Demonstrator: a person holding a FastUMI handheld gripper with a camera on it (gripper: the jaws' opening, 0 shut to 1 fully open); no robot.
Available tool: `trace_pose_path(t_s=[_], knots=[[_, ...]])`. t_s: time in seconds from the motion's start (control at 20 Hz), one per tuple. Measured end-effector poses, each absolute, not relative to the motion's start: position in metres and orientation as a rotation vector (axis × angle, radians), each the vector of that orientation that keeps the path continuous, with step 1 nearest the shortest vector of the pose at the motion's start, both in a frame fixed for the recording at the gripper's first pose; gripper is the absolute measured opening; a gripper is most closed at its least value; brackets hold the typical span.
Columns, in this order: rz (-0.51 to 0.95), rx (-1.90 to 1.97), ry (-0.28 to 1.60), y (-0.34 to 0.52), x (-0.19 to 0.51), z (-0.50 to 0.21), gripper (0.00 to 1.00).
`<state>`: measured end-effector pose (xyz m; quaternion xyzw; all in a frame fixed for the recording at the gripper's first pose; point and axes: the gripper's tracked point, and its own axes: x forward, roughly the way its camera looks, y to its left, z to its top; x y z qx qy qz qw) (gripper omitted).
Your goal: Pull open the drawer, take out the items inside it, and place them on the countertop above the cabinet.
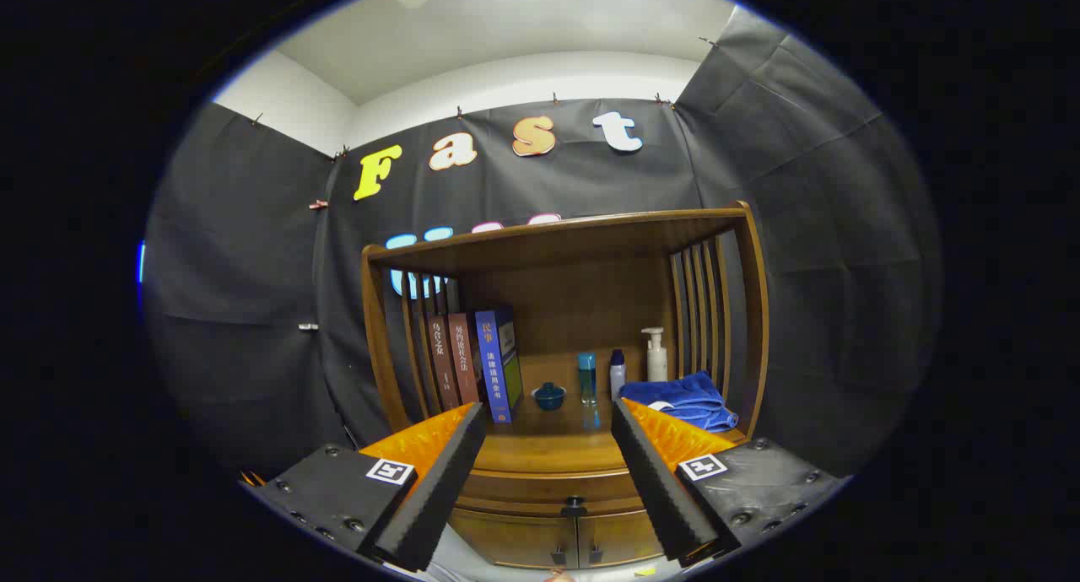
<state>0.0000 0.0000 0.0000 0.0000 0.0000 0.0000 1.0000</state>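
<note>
One gripper [548,472], two fingers [443,472] spread wide apart, nothing between them but air. Beyond the fingers, one wooden cabinet [751,312] with one countertop [548,451]. One drawer [553,489] below it, closed, one dark knob [574,508] between the fingers. Two lower doors [515,544], each with one small handle. On the countertop: three upright books [498,363], one small blue bowl [548,396], two small bottles [587,378], one white pump bottle [656,356], one folded blue towel [688,398] just ahead of the right finger.
</note>
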Motion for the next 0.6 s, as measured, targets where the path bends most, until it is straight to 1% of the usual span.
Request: trace_pose_path(t_s=[0.1,0.25,0.6], knots=[[0.003,-0.021,0.014,0.005,-0.002,-0.002,0.99],[0.014,-0.019,-0.022,0.011,-0.007,0.010,0.99],[-0.011,-0.024,-0.032,0.006,-0.007,0.012,0.98]])
